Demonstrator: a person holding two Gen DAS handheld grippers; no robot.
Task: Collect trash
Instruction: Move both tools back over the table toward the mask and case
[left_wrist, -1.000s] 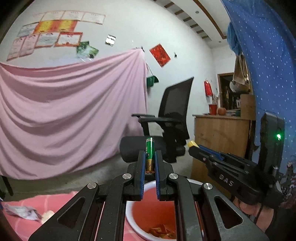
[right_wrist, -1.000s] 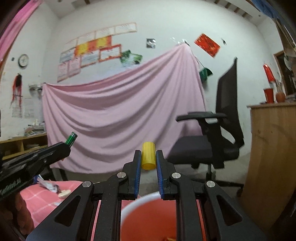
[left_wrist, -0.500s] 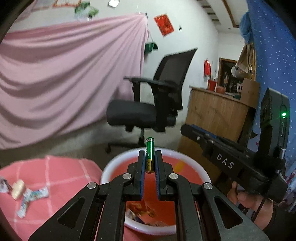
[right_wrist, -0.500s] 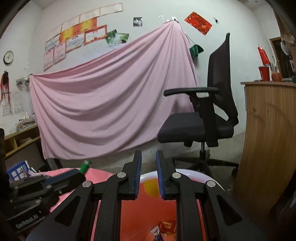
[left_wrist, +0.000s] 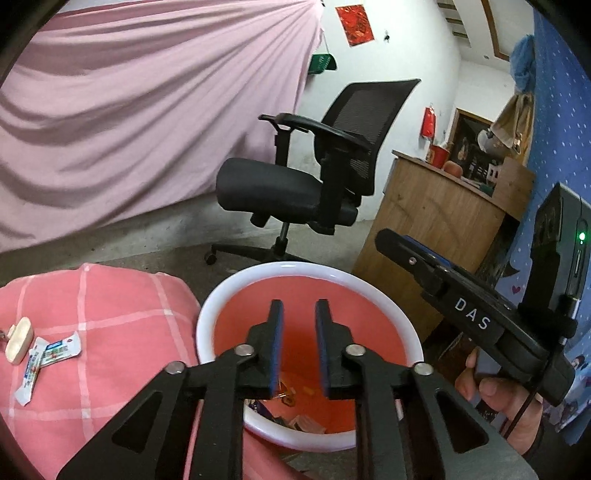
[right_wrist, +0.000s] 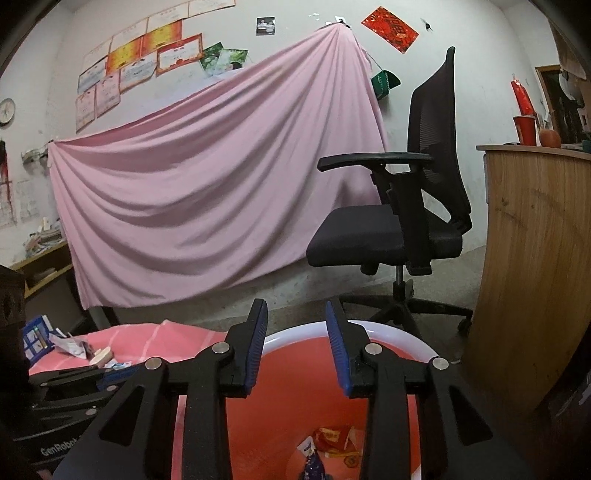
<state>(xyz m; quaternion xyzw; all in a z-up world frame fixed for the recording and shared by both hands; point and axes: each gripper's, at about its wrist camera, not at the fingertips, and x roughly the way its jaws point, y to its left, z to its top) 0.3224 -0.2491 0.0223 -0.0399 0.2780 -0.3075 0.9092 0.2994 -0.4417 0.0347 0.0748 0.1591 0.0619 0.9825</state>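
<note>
A red basin with a white rim (left_wrist: 258, 275) (right_wrist: 388, 328) stands beside the pink checked cloth (left_wrist: 110, 314). Several wrappers (left_wrist: 306, 422) (right_wrist: 332, 434) lie on its bottom. My left gripper (left_wrist: 298, 308) hangs over the basin, its jaws opening with nothing between them. My right gripper (right_wrist: 295, 308) is above the basin's near side, jaws opening too and empty; its body (left_wrist: 461, 314) shows at the right of the left wrist view, held by a hand (left_wrist: 506, 410). More trash lies on the cloth: small packets (left_wrist: 44, 358) and a pale oblong piece (left_wrist: 17, 339).
A black office chair (left_wrist: 314, 184) (right_wrist: 406, 221) stands beyond the basin. A wooden counter (left_wrist: 436, 221) (right_wrist: 535, 258) is at the right. A pink sheet (right_wrist: 221, 184) hangs on the back wall. A blue box (right_wrist: 37, 338) sits at the cloth's far end.
The left gripper tipped down over the basin and let go of the green battery. The right gripper dropped the yellow cylinder into the basin. Both pairs of jaws have widened.
</note>
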